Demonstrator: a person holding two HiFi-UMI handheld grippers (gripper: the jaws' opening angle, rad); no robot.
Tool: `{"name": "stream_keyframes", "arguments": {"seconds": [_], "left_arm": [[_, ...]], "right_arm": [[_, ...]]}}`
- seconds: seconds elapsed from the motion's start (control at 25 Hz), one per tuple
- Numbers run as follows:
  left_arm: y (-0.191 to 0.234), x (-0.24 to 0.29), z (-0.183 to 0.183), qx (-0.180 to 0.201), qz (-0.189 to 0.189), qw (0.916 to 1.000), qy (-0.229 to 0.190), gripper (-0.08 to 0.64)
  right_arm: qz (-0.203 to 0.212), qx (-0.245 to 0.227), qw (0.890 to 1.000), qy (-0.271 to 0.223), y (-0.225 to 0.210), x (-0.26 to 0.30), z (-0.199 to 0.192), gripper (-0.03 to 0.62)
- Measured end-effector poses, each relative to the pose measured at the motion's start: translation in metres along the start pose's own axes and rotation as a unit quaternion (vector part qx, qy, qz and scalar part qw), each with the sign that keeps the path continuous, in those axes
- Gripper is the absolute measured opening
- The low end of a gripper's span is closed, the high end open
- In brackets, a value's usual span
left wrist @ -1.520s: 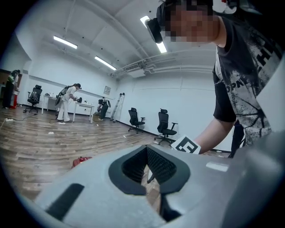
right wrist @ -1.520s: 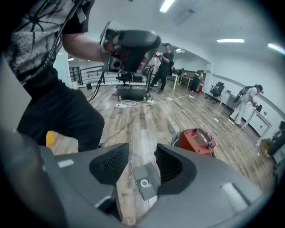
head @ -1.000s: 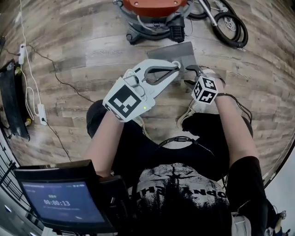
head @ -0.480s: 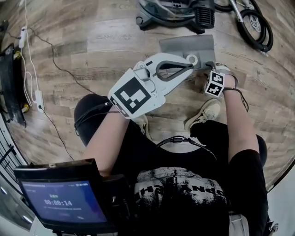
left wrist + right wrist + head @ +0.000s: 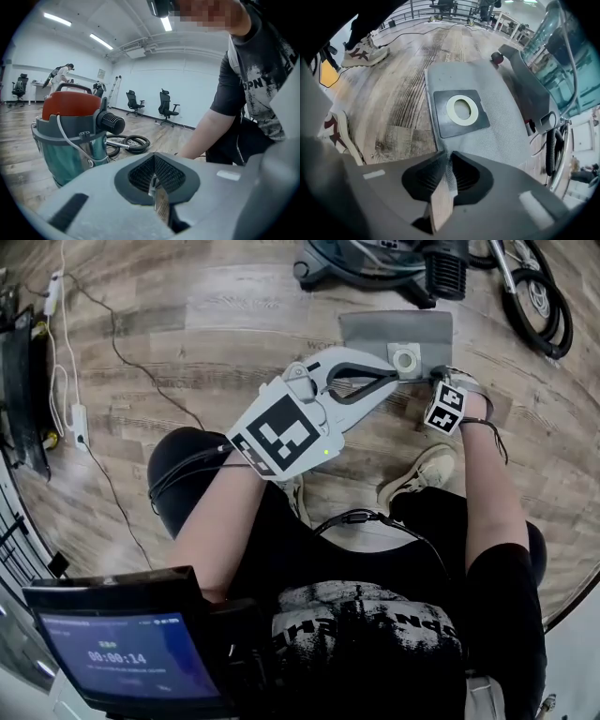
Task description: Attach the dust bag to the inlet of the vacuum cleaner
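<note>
The grey dust bag (image 5: 370,332) lies flat on the wooden floor, its dark card collar with a white ring (image 5: 405,359) facing up, just in front of the vacuum cleaner (image 5: 375,263). My right gripper (image 5: 432,382) points straight down at the bag's near edge. Its jaws have just been closing, and in the right gripper view the pads pinch the edge of the bag (image 5: 501,117) below the ring (image 5: 462,109). My left gripper (image 5: 386,371) is shut on nothing and hovers beside the collar. It faces the red-topped vacuum cleaner (image 5: 70,136).
A black hose with its tube (image 5: 534,296) is coiled to the right of the vacuum. The person's shoes (image 5: 417,474) stand close behind the bag. A cable and a power strip (image 5: 80,418) run along the floor at the left.
Both grippers have come down towards the bag. The right gripper's jaws, wide apart a second ago, have closed on the bag's near edge. The left jaws stayed shut.
</note>
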State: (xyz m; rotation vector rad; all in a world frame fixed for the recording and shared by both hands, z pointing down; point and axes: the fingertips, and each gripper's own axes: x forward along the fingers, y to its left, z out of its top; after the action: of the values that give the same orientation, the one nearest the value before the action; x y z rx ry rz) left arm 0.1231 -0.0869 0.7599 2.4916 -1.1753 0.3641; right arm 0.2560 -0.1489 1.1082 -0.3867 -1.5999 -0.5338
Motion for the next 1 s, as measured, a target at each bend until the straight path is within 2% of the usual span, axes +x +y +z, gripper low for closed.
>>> {"name": "stream_keyframes", "arguments": {"seconds": [0.12,0.36,0.64,0.72,0.84,1.0], "left_arm": [[0.001,0.004,-0.001,-0.001,-0.001,1.0000,0.000,0.002],[0.004,0.010,-0.021,0.015,-0.006,0.9996,0.023,0.002],[0.023,0.010,-0.055,0.040,-0.013,0.9969,0.067,0.002],[0.026,0.014,-0.070,0.056,-0.021,0.9937,0.095,0.002],[0.026,0.021,-0.097,0.080,-0.028,0.9846,0.153,0.002],[0.030,0.028,-0.122,0.086,-0.024,0.9748,0.205,0.009]], "right_arm": [[0.005,0.004,1.000,-0.009,-0.001,-0.009,0.001,0.027],[0.015,0.012,0.999,-0.033,-0.012,-0.034,0.006,0.018],[0.041,0.051,0.995,-0.071,-0.043,-0.091,0.042,0.017],[0.047,0.062,0.993,-0.085,-0.051,-0.108,0.053,0.017],[0.064,0.084,0.989,-0.108,-0.056,-0.131,0.066,0.017],[0.088,0.116,0.979,-0.140,-0.062,-0.158,0.079,0.015]]}}
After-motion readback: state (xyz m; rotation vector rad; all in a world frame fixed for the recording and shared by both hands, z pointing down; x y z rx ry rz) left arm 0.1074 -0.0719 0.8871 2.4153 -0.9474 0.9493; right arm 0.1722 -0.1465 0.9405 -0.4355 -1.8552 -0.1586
